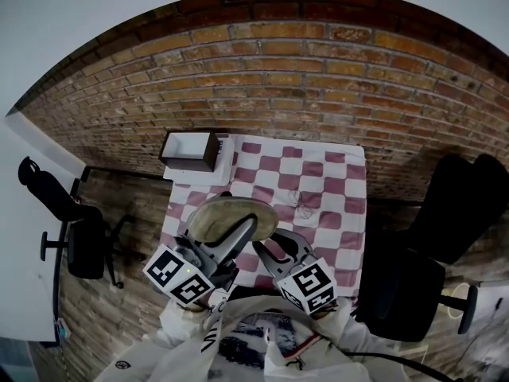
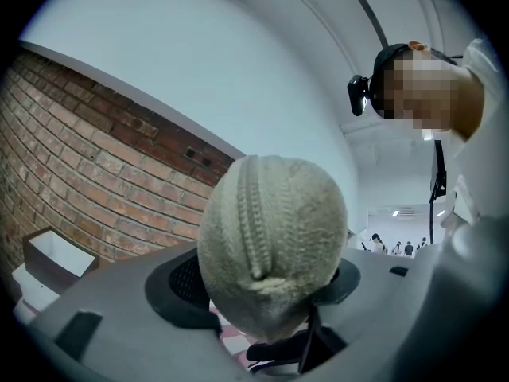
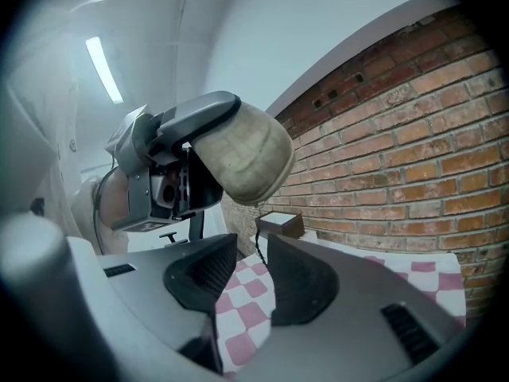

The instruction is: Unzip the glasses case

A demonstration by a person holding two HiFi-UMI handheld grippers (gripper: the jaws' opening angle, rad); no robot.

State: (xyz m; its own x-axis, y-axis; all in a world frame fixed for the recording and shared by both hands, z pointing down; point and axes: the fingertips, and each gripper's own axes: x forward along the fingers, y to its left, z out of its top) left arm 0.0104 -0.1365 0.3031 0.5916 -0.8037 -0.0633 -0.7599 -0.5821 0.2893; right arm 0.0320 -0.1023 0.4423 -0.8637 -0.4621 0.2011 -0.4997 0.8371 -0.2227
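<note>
A beige fabric glasses case (image 1: 231, 217) with a zip down its middle is held up over the near edge of the table. My left gripper (image 1: 228, 231) is shut on it; in the left gripper view the case (image 2: 270, 245) fills the space between the jaws of that gripper (image 2: 266, 286). In the right gripper view the case (image 3: 242, 157) hangs just ahead and above, clamped by the left gripper (image 3: 171, 165). A thin dark pull cord (image 3: 256, 241) drops from its lower end into the gap of my right gripper (image 3: 253, 257). The right jaws stand narrowly apart, with a gap showing beside the cord.
A table with a pink-and-white checked cloth (image 1: 318, 189) lies below, against a brick wall (image 1: 318, 78). A white and brown open box (image 1: 191, 151) sits at its far left corner, a small clear object (image 1: 301, 201) near the middle. Black office chairs (image 1: 79, 237) (image 1: 413, 285) flank the table.
</note>
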